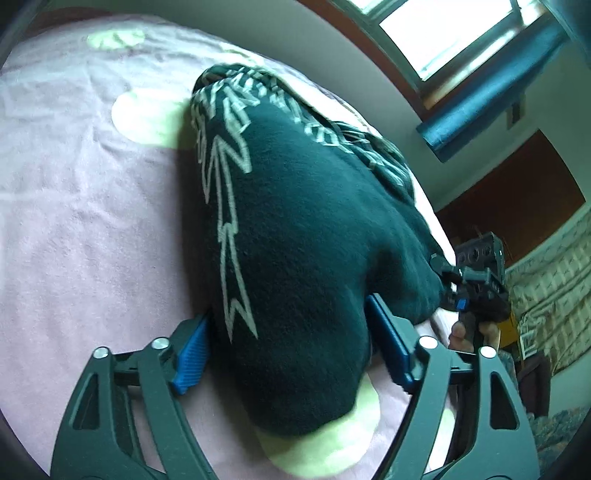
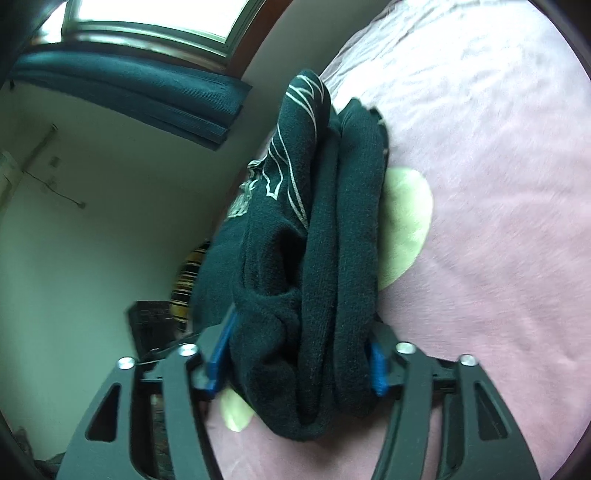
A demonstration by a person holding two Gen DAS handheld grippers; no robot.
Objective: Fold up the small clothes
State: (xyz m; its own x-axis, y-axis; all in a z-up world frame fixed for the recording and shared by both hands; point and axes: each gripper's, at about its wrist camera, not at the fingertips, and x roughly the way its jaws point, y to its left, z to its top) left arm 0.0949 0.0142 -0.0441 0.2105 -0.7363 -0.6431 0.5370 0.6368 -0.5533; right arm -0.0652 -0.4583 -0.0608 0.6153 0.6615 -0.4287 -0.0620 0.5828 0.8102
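A dark green garment (image 1: 303, 236) with white line print lies folded in a thick bundle on a pink sheet (image 1: 92, 221). My left gripper (image 1: 291, 347) straddles its near end, blue pads on both sides pressing the cloth. My right gripper (image 2: 299, 350) is closed on the bundle's layered edge (image 2: 332, 258), pads against the folds. The right gripper also shows in the left wrist view (image 1: 476, 284) at the garment's right edge, with fingers of a hand below it.
The pink sheet (image 2: 498, 221) has pale green round patches (image 2: 406, 221). A wall, a window (image 1: 461, 33) with a rolled blue blind (image 1: 491, 96), and a patterned cloth (image 1: 554, 295) lie beyond the bed's edge.
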